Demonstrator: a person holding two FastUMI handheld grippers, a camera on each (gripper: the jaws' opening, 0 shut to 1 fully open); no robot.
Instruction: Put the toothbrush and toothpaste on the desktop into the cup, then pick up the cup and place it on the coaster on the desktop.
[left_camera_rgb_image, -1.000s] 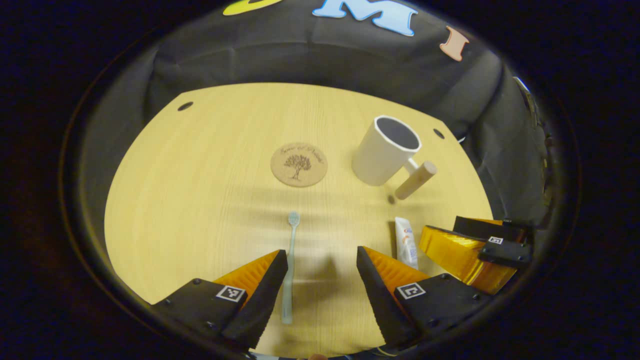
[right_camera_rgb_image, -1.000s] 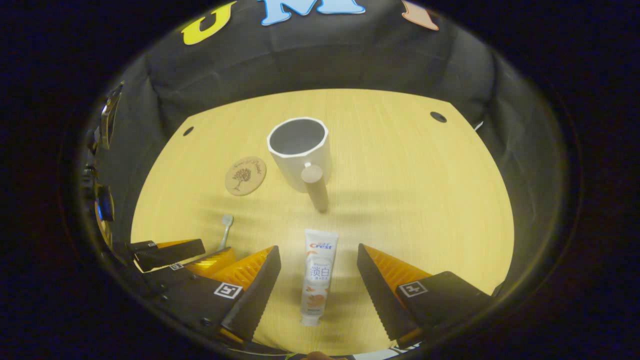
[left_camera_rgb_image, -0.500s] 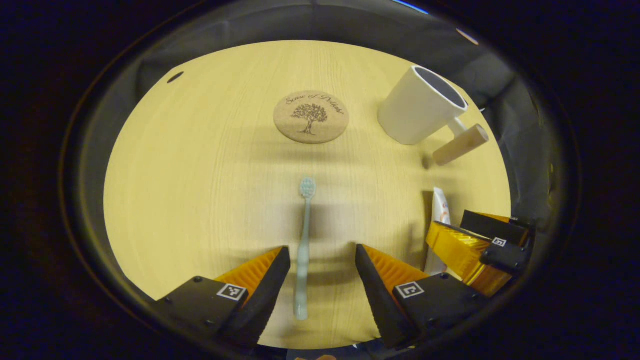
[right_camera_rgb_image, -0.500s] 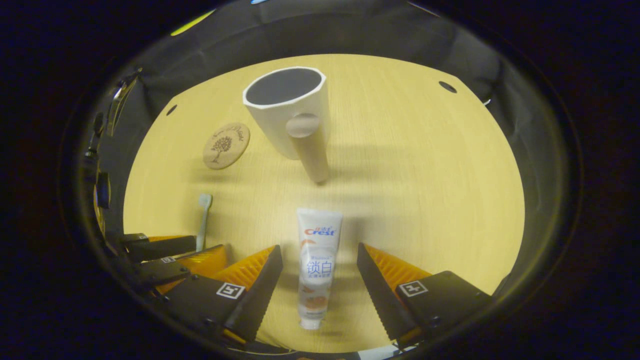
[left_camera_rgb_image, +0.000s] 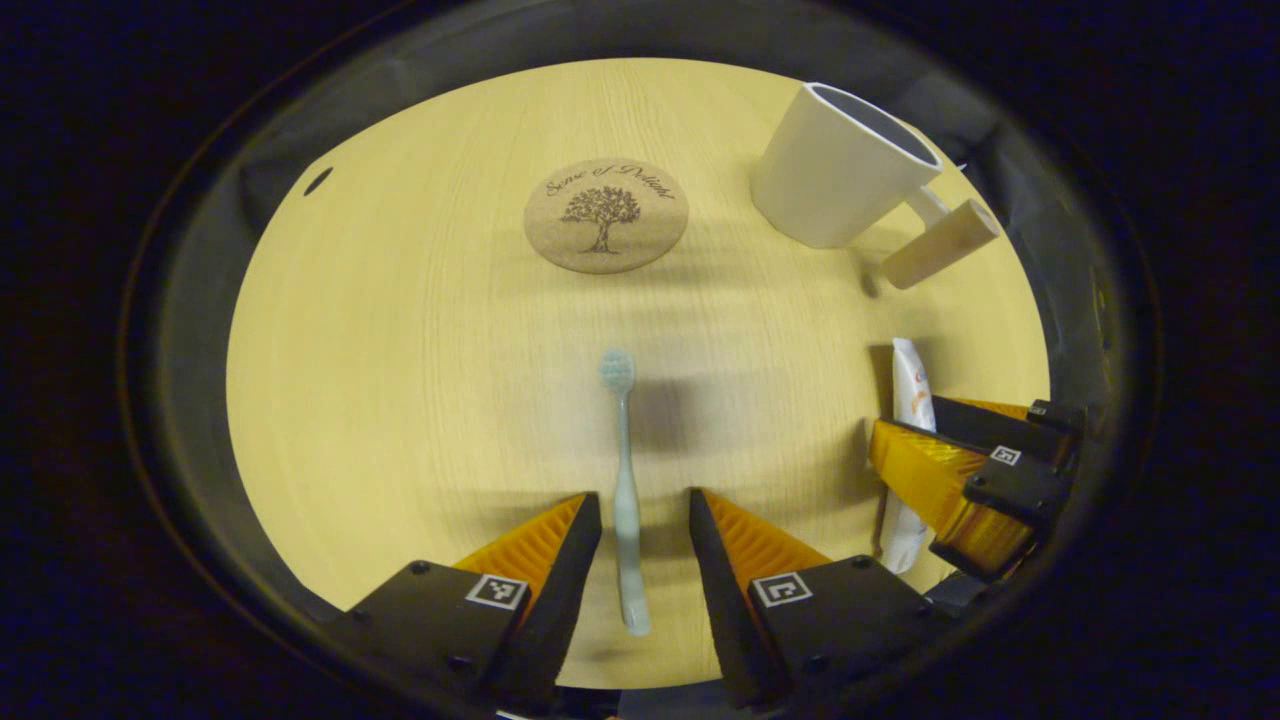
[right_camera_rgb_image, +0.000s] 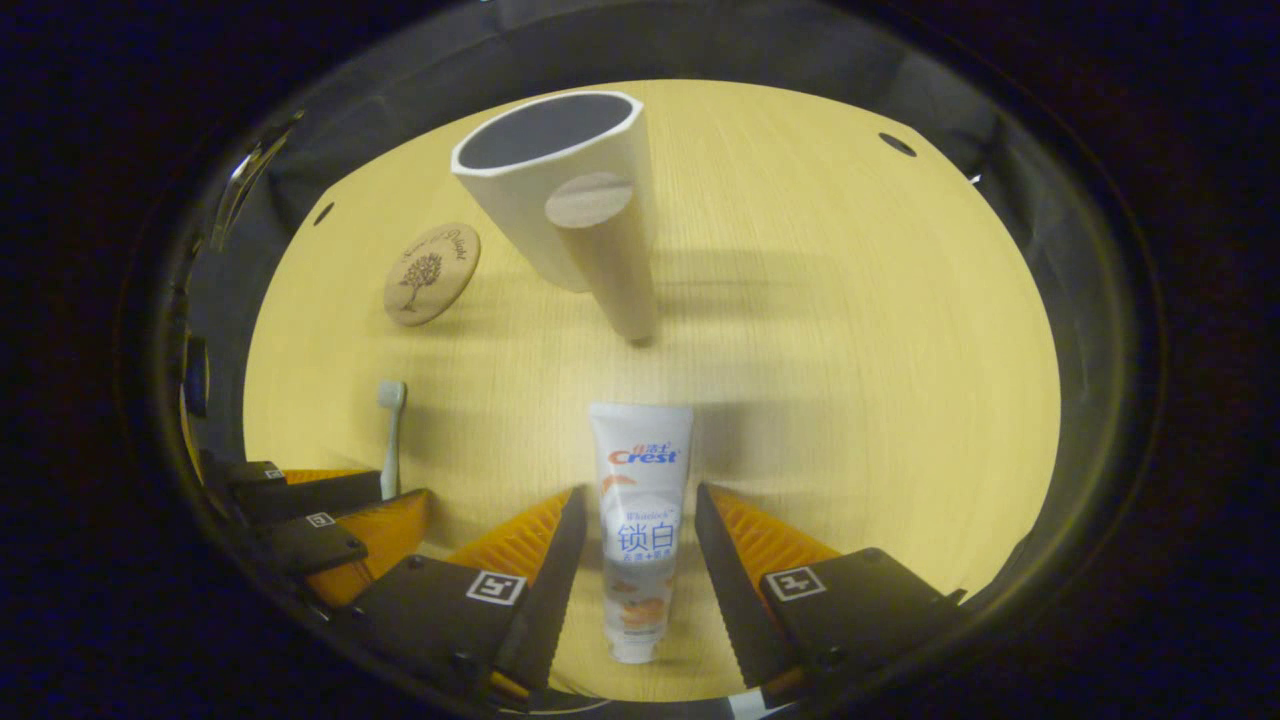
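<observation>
toothbrush (left_camera_rgb_image: 624, 500) lying lower centre, straddled by left gripper (left_camera_rgb_image: 645, 510), spread, not yet pinching. toothpaste (right_camera_rgb_image: 638, 520) likewise bracketed by right gripper (right_camera_rgb_image: 632, 515), spread, for 2 simultaneous grabs. cup (right_camera_rgb_image: 560, 190) waiting upper centre, coaster (left_camera_rgb_image: 606, 215) beside.

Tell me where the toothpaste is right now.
The toothpaste lies flat on the desktop between the right gripper's open fingers in the right gripper view, cap toward the camera, just short of the cup's wooden handle.
</observation>
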